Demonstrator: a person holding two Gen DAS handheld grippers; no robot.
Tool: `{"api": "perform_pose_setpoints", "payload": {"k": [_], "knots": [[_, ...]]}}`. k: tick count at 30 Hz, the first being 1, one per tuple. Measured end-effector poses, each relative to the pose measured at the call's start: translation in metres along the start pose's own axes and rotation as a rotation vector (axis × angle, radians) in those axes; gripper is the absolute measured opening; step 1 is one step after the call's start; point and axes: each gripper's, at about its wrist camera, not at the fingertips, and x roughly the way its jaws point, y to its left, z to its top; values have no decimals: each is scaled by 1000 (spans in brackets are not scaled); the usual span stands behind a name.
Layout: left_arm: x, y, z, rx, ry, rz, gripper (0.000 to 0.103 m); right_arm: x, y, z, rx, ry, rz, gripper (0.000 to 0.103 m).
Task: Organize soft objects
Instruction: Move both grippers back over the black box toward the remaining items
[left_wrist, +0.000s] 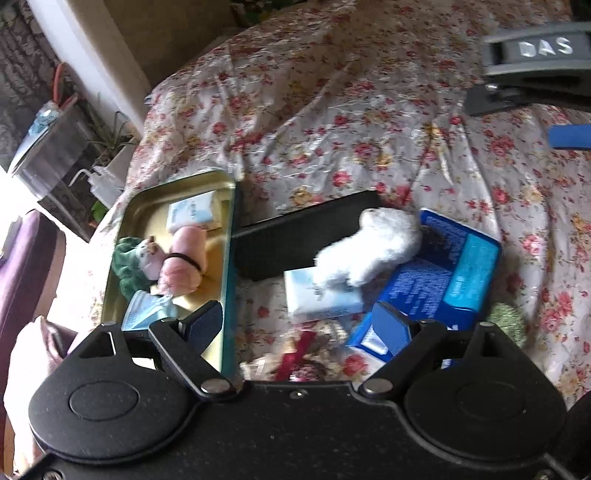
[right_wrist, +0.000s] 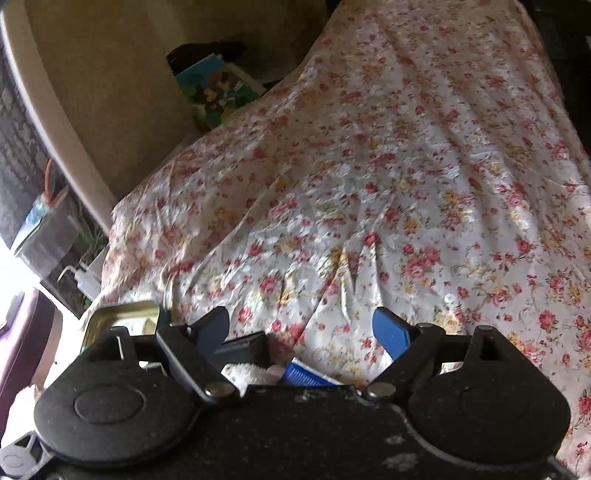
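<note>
Tilted downward, our left gripper (left_wrist: 298, 325) and right gripper (right_wrist: 301, 328) hang wide open and empty above the floral bedspread (left_wrist: 332, 110) at lower centre.

Present on the floral bedspread (left_wrist: 332, 122): one gold metal tin (left_wrist: 122, 236), one black box (left_wrist: 295, 240), one white plush toy (left_wrist: 373, 247), two blue cartons (left_wrist: 443, 266), three pale-blue tissue packs (left_wrist: 321, 299), one pink roll (left_wrist: 181, 266), one green knitted item (left_wrist: 508, 323).
</note>
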Motion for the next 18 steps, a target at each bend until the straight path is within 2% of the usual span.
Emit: {"api": "perform_pose_setpoints", "payload": {"k": [6, 12, 18], "knots": [[0, 22, -4, -38, 17, 1, 85, 0, 5, 1, 7, -4, -13, 85], [-8, 21, -9, -35, 1, 19, 85, 4, 5, -3, -8, 5, -26, 85], [-28, 3, -11, 39, -50, 29, 85, -2, 6, 1, 4, -17, -21, 85]]}}
